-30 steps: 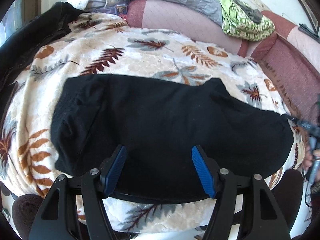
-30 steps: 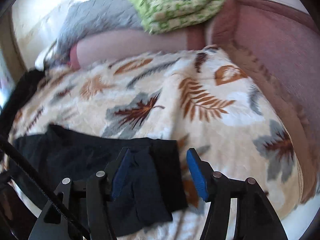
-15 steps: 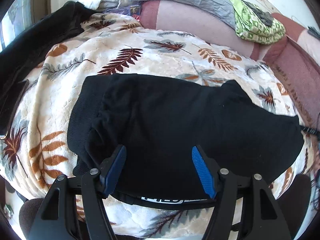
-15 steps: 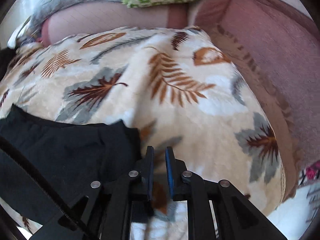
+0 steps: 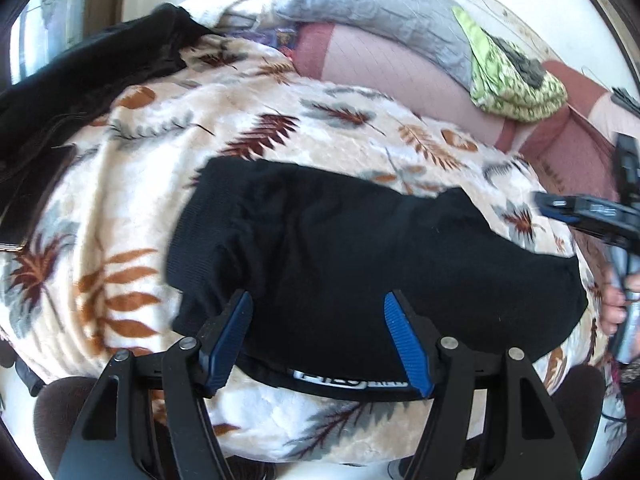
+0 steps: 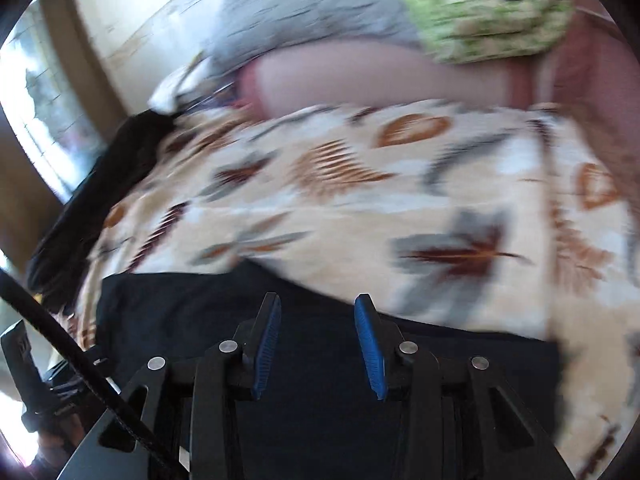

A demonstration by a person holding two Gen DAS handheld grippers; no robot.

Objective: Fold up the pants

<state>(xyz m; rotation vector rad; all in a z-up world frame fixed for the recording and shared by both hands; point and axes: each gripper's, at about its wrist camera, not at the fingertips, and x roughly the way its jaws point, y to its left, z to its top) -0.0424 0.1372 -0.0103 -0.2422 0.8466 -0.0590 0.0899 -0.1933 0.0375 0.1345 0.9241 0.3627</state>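
Black pants (image 5: 360, 264) lie part-folded on the bed (image 5: 120, 208), near its front edge. Left gripper (image 5: 320, 340) and right gripper (image 6: 316, 344) both gape, empty; next fold needs an edge pinched.

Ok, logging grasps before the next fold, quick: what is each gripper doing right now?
Left gripper: open, empty, over the black pants.
Right gripper: open, empty, above the pants.

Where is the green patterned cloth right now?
In the left wrist view the green patterned cloth sits at upper right, on the pink sofa back beside the grey pillow, well behind the black pants on the leaf-print blanket.
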